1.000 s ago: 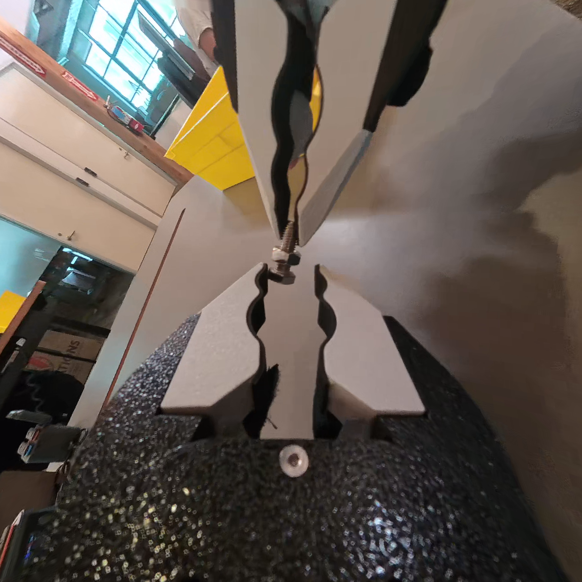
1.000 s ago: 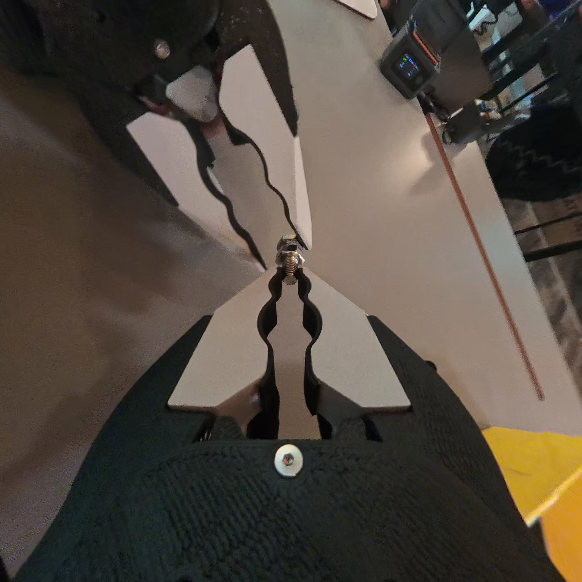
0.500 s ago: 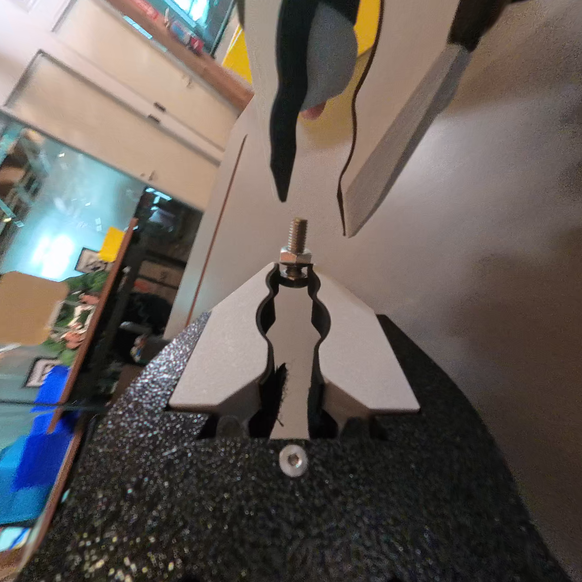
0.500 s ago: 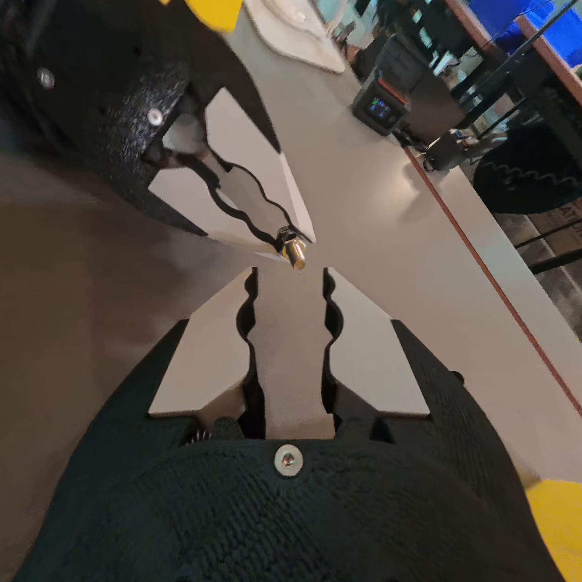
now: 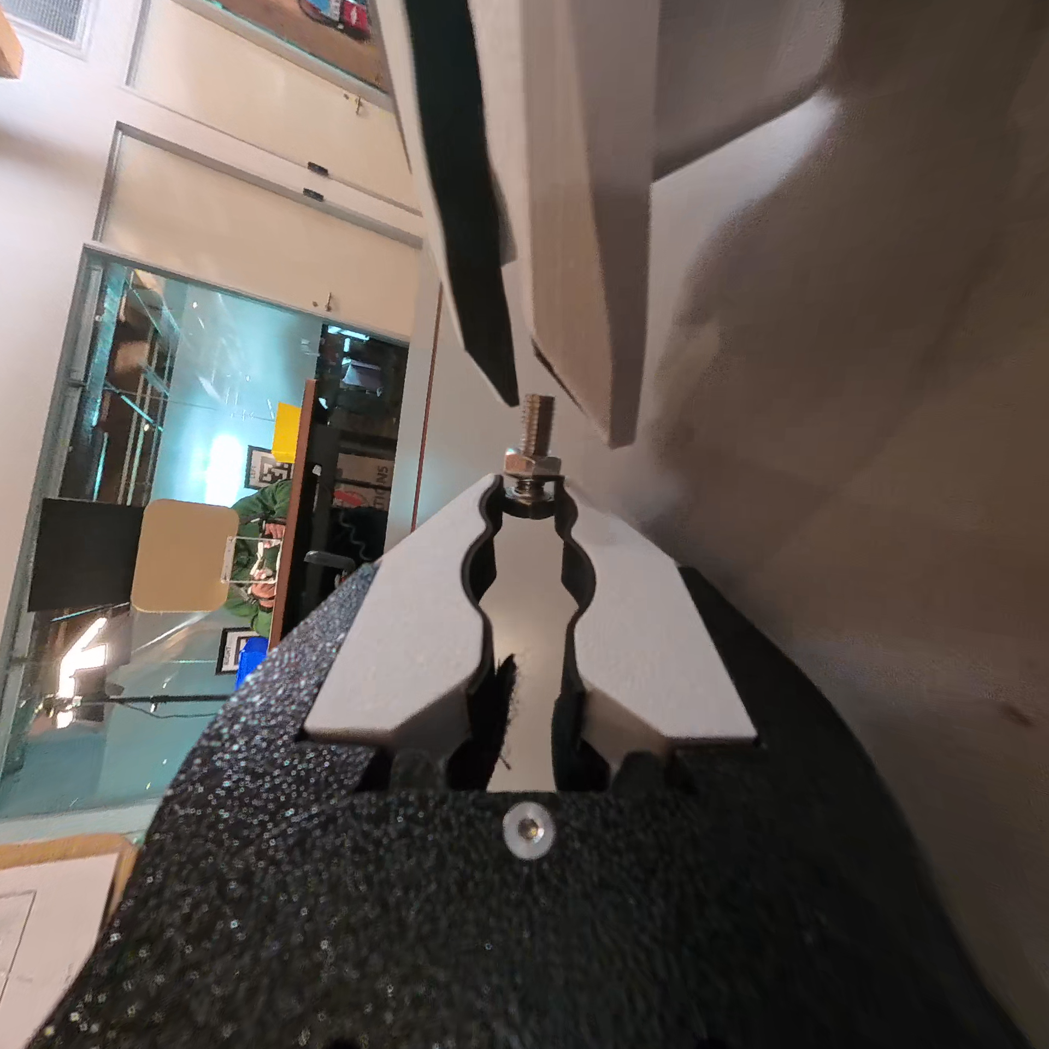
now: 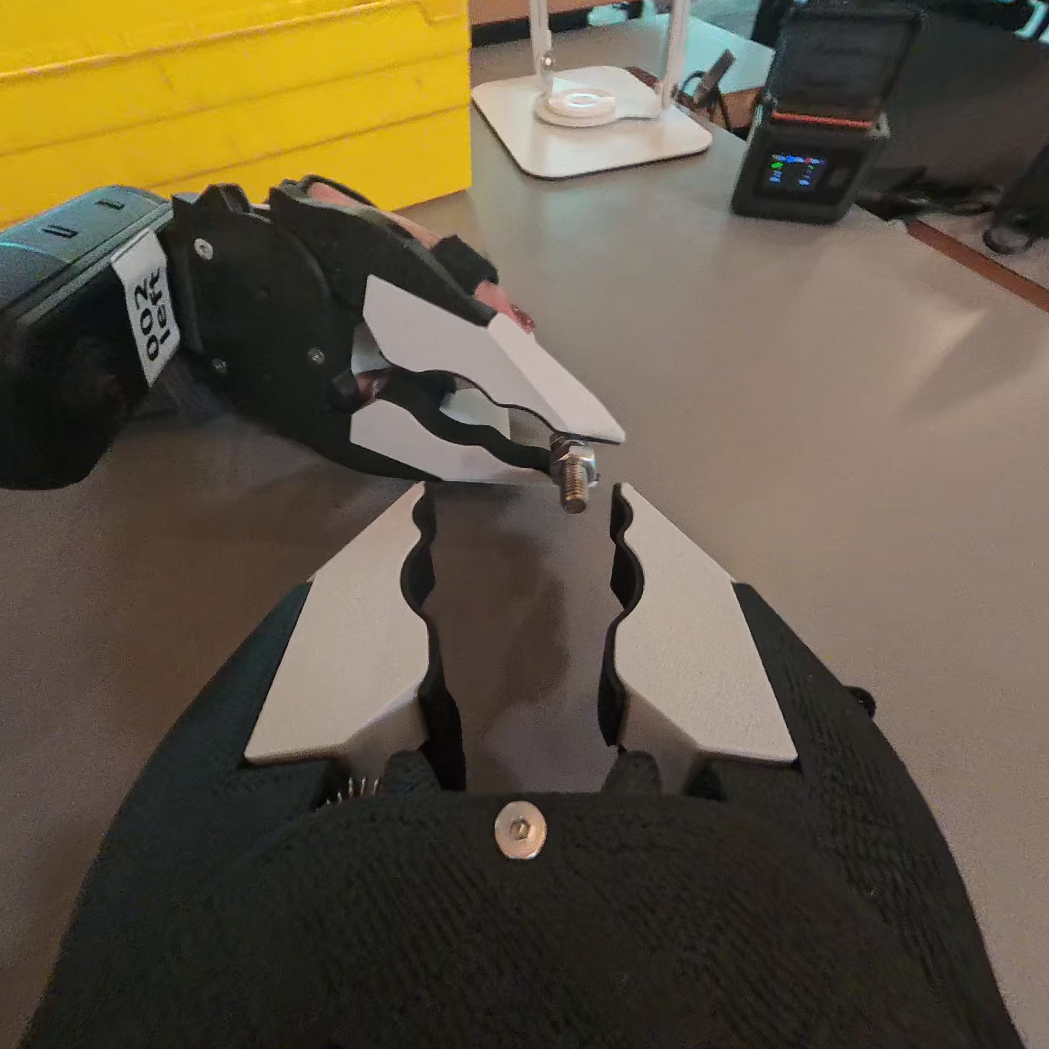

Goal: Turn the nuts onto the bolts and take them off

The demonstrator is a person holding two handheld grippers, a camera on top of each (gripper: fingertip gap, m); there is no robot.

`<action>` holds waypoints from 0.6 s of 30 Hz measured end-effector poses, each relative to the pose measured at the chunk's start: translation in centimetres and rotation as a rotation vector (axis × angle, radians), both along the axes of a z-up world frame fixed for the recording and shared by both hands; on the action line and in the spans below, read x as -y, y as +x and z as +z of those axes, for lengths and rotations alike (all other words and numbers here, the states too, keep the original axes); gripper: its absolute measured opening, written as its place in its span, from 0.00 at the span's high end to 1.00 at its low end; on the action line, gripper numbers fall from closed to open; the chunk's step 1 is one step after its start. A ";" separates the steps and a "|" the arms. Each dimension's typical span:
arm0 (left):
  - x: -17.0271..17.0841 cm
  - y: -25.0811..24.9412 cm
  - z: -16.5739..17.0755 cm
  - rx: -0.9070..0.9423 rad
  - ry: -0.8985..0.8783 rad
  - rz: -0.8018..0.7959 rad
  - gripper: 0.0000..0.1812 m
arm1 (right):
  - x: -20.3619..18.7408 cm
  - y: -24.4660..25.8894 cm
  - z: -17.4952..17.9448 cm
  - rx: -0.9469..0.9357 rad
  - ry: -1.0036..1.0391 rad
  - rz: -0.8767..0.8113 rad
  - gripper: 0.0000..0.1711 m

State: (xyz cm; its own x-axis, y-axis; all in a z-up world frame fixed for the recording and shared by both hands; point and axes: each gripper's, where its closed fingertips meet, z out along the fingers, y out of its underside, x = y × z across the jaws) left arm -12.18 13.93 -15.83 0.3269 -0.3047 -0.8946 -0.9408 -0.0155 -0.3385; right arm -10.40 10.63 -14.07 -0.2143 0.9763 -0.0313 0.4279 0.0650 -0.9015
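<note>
A small steel bolt (image 5: 538, 423) carries a hex nut (image 5: 531, 465) close to its head. My left gripper (image 5: 531, 496) is shut on the bolt's head end, and the threaded end points forward. The fingers (image 5: 584, 284) of my right gripper hang spread just beyond the bolt's tip without touching it. In the right wrist view my right gripper (image 6: 522, 495) is open and empty. The bolt (image 6: 573, 485) and its nut (image 6: 579, 457) hang just past its fingertips, held by the left gripper (image 6: 567, 448), which comes in from the left above the grey table (image 6: 794, 454).
A yellow crate (image 6: 227, 85) stands at the back left. A white stand base (image 6: 590, 119) and a black device with a small screen (image 6: 812, 142) are at the back right. The table's edge (image 6: 976, 258) runs along the far right. The tips of one gripper are about 4 centimetres away from the tips of the other.
The left gripper closed on the bolt's head end. The right gripper let go of the threaded end, opened and drew back. Both views have swung round.
</note>
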 end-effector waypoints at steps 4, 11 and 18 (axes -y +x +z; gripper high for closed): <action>0.2 1.2 -0.9 -0.020 -0.041 -0.067 0.91 | -0.8 0.2 -0.1 0.010 -0.022 -0.053 0.64; 0.1 1.3 -1.0 -0.038 -0.038 -0.069 0.91 | -0.6 0.2 -1.3 0.087 -0.010 -0.055 0.65; 0.0 1.1 -1.1 -0.029 -0.050 -0.054 0.91 | 0.2 0.2 -2.2 0.141 0.023 -0.018 0.66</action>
State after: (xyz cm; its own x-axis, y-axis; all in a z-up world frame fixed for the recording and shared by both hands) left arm -11.03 13.88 -16.91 0.2831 -0.3655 -0.8867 -0.9501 0.0194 -0.3113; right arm -10.19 10.46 -16.28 -0.1914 0.9808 -0.0370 0.5518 0.0763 -0.8305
